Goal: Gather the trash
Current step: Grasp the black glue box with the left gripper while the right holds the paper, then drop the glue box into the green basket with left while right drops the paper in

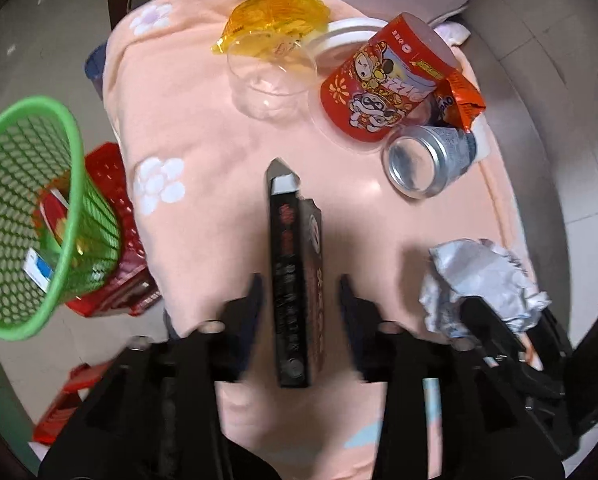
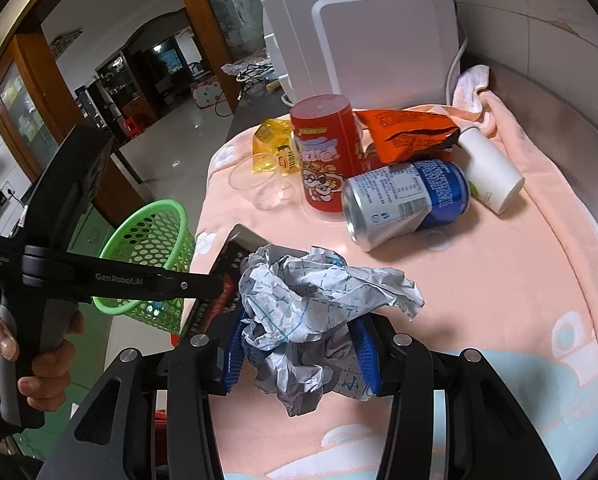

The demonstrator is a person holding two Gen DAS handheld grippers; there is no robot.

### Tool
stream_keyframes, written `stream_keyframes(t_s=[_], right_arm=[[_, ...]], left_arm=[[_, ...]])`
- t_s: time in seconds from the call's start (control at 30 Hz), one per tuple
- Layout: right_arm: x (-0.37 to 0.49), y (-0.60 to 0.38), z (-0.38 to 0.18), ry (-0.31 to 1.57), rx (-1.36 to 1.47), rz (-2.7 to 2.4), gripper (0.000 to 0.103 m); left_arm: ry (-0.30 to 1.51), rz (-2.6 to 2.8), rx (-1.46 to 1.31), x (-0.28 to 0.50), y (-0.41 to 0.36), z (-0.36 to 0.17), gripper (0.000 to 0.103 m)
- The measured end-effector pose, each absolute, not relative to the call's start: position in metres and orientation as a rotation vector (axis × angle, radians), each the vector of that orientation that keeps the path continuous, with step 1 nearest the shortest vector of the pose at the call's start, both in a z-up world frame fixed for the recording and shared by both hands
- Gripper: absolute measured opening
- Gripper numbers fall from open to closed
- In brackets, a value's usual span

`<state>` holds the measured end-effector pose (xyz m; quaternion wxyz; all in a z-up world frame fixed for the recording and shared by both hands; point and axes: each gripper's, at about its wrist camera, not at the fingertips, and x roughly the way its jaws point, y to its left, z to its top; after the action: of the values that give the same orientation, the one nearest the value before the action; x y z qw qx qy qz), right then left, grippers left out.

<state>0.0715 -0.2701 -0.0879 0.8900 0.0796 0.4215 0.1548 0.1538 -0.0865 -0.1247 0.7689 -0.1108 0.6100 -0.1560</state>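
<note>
A dark carton [image 1: 297,280] lies on the peach blanket [image 1: 203,132], between the open fingers of my left gripper [image 1: 301,292], which do not touch it. My right gripper [image 2: 303,344] is shut on a crumpled paper ball [image 2: 311,300], held just above the blanket; the ball also shows in the left wrist view [image 1: 479,280]. A green mesh basket [image 1: 31,236] with some trash inside hangs off the table's left side; it shows in the right wrist view [image 2: 151,248] too.
Further back lie a red snack tube [image 1: 383,80], a silver-blue can [image 1: 427,160], an orange wrapper [image 1: 463,100], a yellow bag [image 1: 275,24], a clear cup [image 1: 271,80] and a white bottle [image 2: 491,168]. A white appliance [image 2: 363,40] stands behind. Red crates [image 1: 115,216] sit below left.
</note>
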Motion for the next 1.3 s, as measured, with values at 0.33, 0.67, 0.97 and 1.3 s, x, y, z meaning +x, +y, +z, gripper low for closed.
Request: stream_keyframes(t_s=[0.33, 0.67, 0.97, 1.3], right_arm=[[0.067, -0.284, -0.098, 0.887, 0.2, 0.296, 0.045], [0.068, -0.282, -0.103, 0.908, 0.198, 0.299, 0.045], [0.074, -0.259, -0.094, 0.898, 0.164, 0.352, 0.045], [0.098, -0.19, -0.081, 0.895, 0.106, 0.486, 0.045]], left_arm=[[1.343, -0.282, -0.111, 0.155, -0.099, -0.139, 0.063], [1.355, -0.283, -0.097, 0.151, -0.105, -0.153, 0.048], [1.279, -0.291, -0.169, 0.139, -0.054, -0.124, 0.048], [1.165, -0.145, -0.263, 0.131, 0.046, -0.093, 0.048]])
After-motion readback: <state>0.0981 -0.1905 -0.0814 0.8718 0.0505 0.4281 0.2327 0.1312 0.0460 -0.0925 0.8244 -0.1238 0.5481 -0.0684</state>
